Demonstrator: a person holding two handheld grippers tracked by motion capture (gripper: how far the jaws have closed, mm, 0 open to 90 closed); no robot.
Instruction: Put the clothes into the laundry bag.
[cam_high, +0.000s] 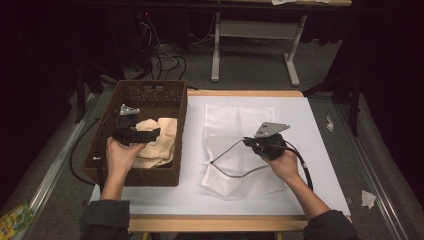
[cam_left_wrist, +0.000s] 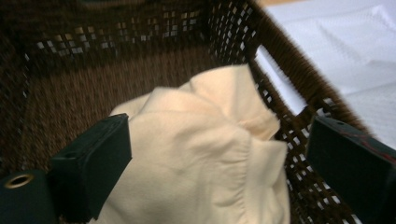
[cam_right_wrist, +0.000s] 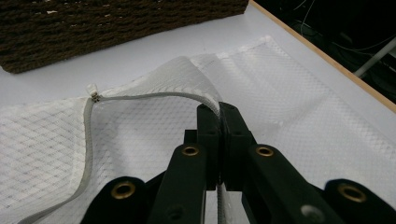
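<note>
While the right hand-held gripper (cam_right_wrist: 218, 114) pinches the mesh laundry bag's (cam_right_wrist: 289, 107) zipper edge | left hand-held gripper (cam_left_wrist: 217, 154) gapes wide around the cream cloth (cam_left_wrist: 201, 158) | wicker basket (cam_high: 150, 92)

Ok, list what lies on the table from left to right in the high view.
Brown wicker basket holding a cream cloth, with the left tongs open over it → white mesh laundry bag, its zipper edge pinched by the shut right tongs → bare white tabletop.

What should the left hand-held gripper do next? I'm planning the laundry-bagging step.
Probably close the left hand-held gripper on the cream cloth in the wicker basket: its jaws stand open on either side of the cloth, while the right hand-held gripper already pinches the mesh bag open at its zipper edge.
</note>
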